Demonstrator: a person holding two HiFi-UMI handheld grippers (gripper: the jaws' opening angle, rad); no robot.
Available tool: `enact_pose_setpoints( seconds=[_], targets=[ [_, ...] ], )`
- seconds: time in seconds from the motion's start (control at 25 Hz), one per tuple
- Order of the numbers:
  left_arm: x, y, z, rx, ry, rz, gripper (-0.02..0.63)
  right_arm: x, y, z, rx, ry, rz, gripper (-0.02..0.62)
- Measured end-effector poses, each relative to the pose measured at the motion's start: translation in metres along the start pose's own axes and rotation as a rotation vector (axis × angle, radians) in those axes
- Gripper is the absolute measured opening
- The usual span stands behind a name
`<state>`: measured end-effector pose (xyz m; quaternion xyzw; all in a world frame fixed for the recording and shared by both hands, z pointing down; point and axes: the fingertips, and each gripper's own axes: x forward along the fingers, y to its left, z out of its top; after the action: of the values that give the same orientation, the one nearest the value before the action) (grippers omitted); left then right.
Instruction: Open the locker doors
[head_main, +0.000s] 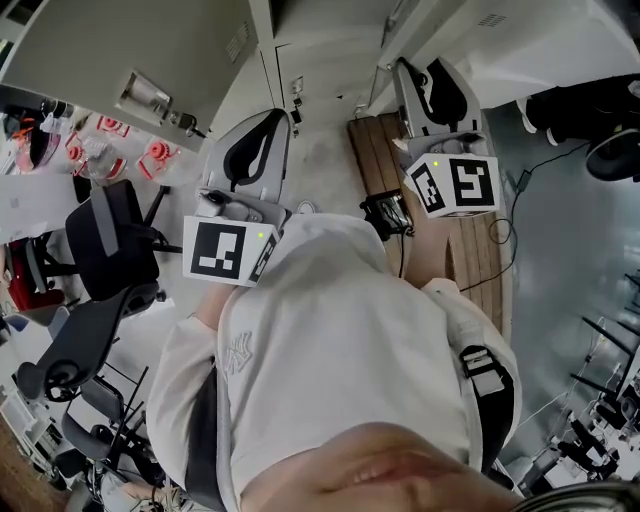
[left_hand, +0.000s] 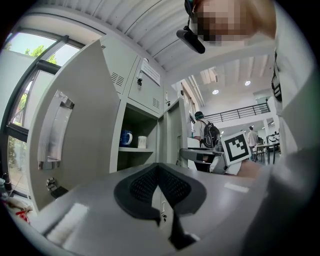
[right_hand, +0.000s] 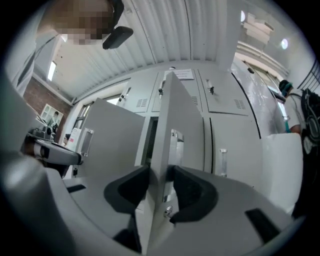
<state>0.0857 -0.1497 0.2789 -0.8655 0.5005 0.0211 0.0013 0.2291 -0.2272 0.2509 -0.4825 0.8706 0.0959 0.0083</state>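
Grey lockers fill both gripper views. One locker door (left_hand: 82, 125) is swung wide open to the left, baring a compartment with a blue mug (left_hand: 126, 138) and a white cup (left_hand: 142, 142) on its shelf. A second door (right_hand: 175, 115) stands ajar, and its thin edge runs down between the jaws of my right gripper (right_hand: 159, 172). The pads sit beside the edge without clearly pressing on it, so that gripper is open. My left gripper (left_hand: 159, 170) hangs in front of the open compartment with its pad tips together and nothing held. Both the left gripper (head_main: 262, 120) and the right gripper (head_main: 420, 72) point at the lockers.
Closed locker doors (right_hand: 230, 100) continue to the right. A wooden bench (head_main: 470, 240) with a black bag (head_main: 385, 212) lies by the right gripper. Office chairs (head_main: 110, 250) stand at the left. A person with a backpack (left_hand: 207, 135) stands further back.
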Motion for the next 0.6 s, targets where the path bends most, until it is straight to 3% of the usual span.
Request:
enact_pose_setpoints(
  seconds=[0.36, 0.6],
  targets=[
    [-0.001, -0.004, -0.005, -0.006, 0.007, -0.011, 0.002, -0.003, -0.009, -0.008, -0.086, 0.084, -0.189, 0.129],
    [-0.002, 0.0, -0.005, -0.019, 0.003, -0.015, 0.002, -0.005, -0.018, 0.003, -0.098, 0.052, -0.23, 0.138]
  ],
)
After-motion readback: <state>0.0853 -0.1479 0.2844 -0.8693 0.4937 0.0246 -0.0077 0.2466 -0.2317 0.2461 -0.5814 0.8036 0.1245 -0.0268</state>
